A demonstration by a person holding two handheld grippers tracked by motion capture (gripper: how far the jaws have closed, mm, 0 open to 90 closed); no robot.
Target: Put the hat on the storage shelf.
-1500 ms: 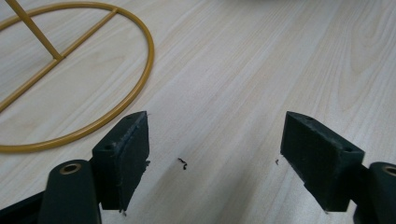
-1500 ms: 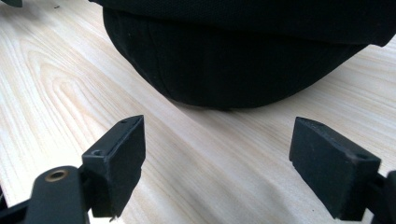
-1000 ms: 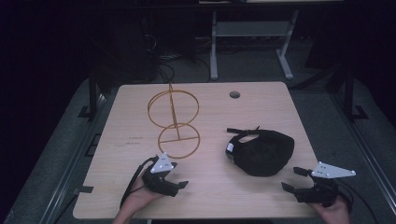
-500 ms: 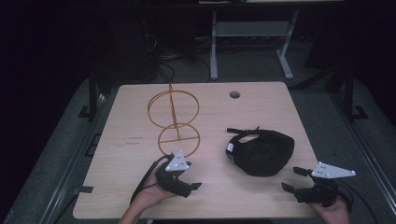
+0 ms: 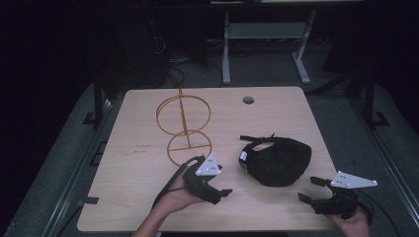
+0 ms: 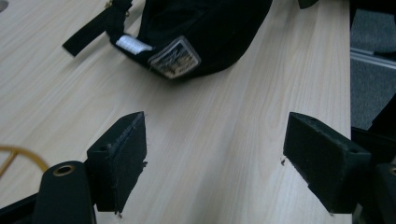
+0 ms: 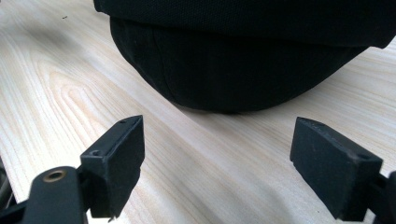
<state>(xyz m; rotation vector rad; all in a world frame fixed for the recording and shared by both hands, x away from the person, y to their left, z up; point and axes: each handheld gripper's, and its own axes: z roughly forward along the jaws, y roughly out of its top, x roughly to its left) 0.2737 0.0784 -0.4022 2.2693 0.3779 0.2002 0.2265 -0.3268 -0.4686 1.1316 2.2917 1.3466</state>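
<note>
left gripper (image 5: 225,191) hovered low over the table (image 5: 138,168), jaws wide apart, empty. black cap (image 5: 277,160) lay just ahead of it, to its right on the table, strap end and woven patch (image 6: 173,57) turned toward it; patch writing too blurred to read. cap's long axis ran across the table. right gripper (image 5: 307,190), jaws also apart, sat near the cap's crown side; about equally near, i judged.

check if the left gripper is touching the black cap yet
Apart. In the left gripper view, bare table lies between the open left gripper and the black cap.
</note>
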